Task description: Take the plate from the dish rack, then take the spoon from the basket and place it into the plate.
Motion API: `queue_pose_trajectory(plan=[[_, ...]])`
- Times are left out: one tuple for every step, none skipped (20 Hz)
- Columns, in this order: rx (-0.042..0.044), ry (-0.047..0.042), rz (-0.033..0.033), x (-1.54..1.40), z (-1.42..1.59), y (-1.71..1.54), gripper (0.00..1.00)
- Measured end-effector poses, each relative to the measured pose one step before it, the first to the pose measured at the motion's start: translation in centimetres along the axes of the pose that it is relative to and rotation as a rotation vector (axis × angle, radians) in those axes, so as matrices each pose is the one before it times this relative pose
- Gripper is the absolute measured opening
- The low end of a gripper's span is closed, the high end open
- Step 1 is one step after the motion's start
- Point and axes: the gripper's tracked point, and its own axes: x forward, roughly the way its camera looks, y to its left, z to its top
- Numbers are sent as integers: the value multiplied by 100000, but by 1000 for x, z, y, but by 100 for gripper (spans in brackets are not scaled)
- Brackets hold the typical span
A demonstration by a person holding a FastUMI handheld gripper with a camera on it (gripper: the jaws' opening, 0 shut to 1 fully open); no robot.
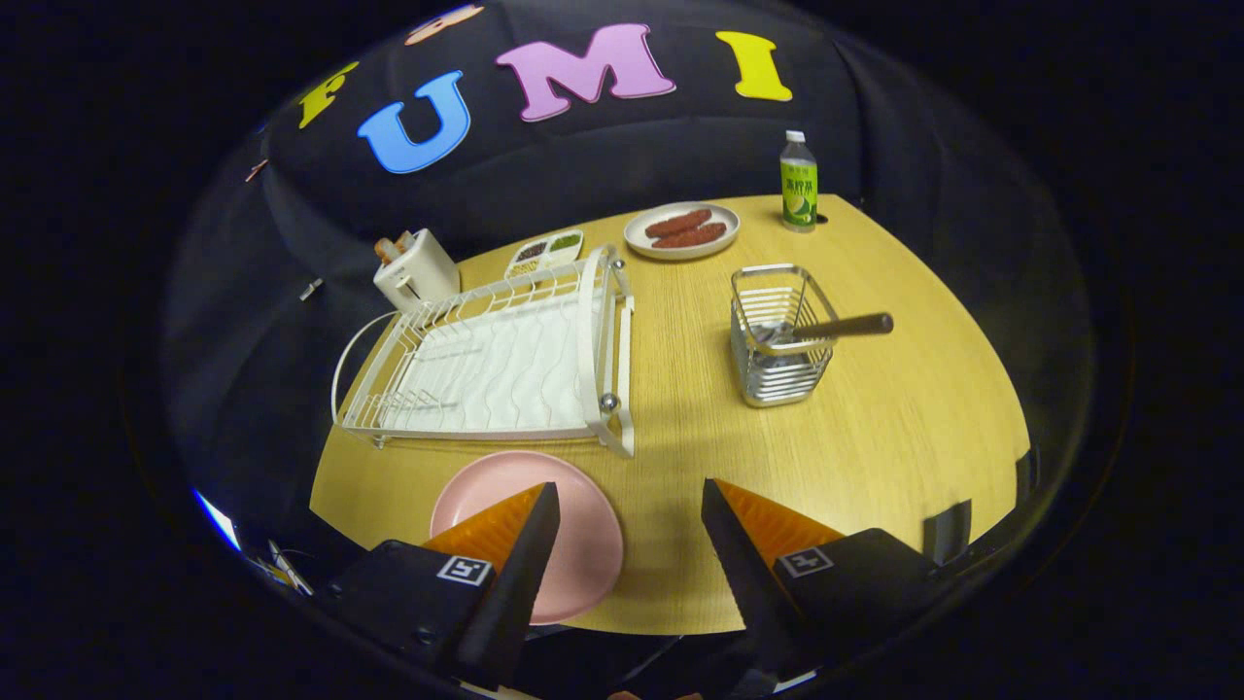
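Fingers of my claw are spread wide apart and hold nothing at all. I hang over the near side of the pale wooden table. My round pink plate lies flat on the wood, just in front of the white wire dish rack. One finger hangs over part of the plate, so I cannot see all of it. No dishes stand in the rack that I can see, so I think the plate step is done. Now I think it is spoon time. My spoon with the dark wooden handle sits in the shiny metal wire basket, ahead of my fingers and off to the right. Its handle leans out over the top edge of the basket, pointing away from the rack. Next I should move forward and right, turn my fingers so the handle goes between them, and squeeze. Then I should lift it up and out, so the basket does not tip. After that I should carry it back to the pink plate. Far at the back I see a white toaster, a white plate with sausages and a small green bottle. They are well away from my path.
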Motion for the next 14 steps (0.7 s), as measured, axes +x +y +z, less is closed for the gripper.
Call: queue_pose_trajectory(plan=[[-2374,-3153,-803,-815,1441,-679,93],[-2376,-3494,-1445,-716,1672,-927,96],[-2181,-3062,-2179,-506,1533,-1294,96],[-1731,-2257,-1897,-411,1309,-1282,96],[-1293,-1729,-2097,17,1055,-1441,96],[-1496,-1150,-2465,250,909,-1704,96],[-1478,175,-2612,529,345,-1532,96],[-1121,99,-2108,622,92,-1348,96],[-1529,836,-1695,788,-40,-1091,96],[-1714,935,-1643,916,-241,-1031,94],[-1464,953,-951,994,-305,-703,93],[-1289,1738,-378,900,-470,-448,90],[-580,1736,450,924,-411,-137,87],[-472,1940,372,993,-435,36,81]])
